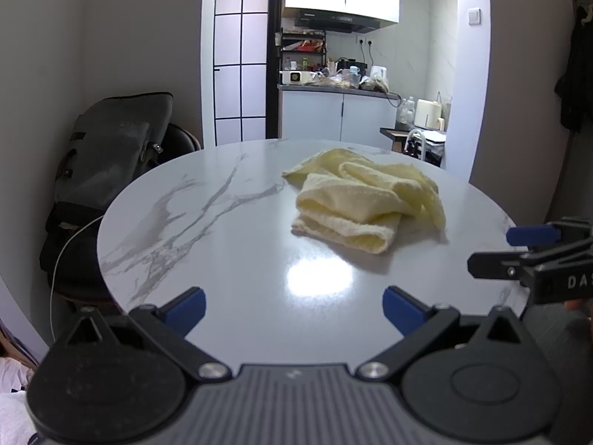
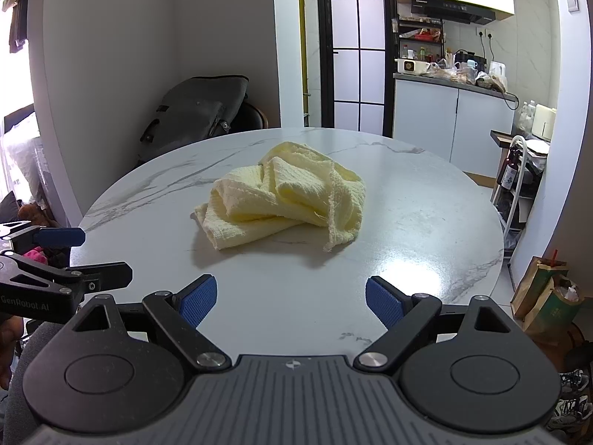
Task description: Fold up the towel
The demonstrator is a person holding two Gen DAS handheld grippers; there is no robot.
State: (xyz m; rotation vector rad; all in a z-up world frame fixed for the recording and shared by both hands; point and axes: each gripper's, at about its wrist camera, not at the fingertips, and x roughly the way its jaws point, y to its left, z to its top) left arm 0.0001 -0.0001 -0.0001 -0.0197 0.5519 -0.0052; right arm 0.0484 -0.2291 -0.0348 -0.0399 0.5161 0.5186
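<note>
A pale yellow towel (image 1: pixel 365 196) lies crumpled in a loose heap on the round white marble table (image 1: pixel 207 222); it also shows in the right wrist view (image 2: pixel 285 194). My left gripper (image 1: pixel 294 307) is open and empty above the table's near edge, well short of the towel. My right gripper (image 2: pixel 291 298) is open and empty too, near the front edge, short of the towel. The right gripper shows at the right edge of the left wrist view (image 1: pixel 519 248). The left gripper shows at the left edge of the right wrist view (image 2: pixel 74 256).
A grey backpack (image 1: pixel 111 148) sits on a chair behind the table's left side. A kitchen counter (image 1: pixel 333 89) with clutter stands beyond. A white rack (image 2: pixel 519 185) and paper bags (image 2: pixel 545 296) stand on the floor to the right.
</note>
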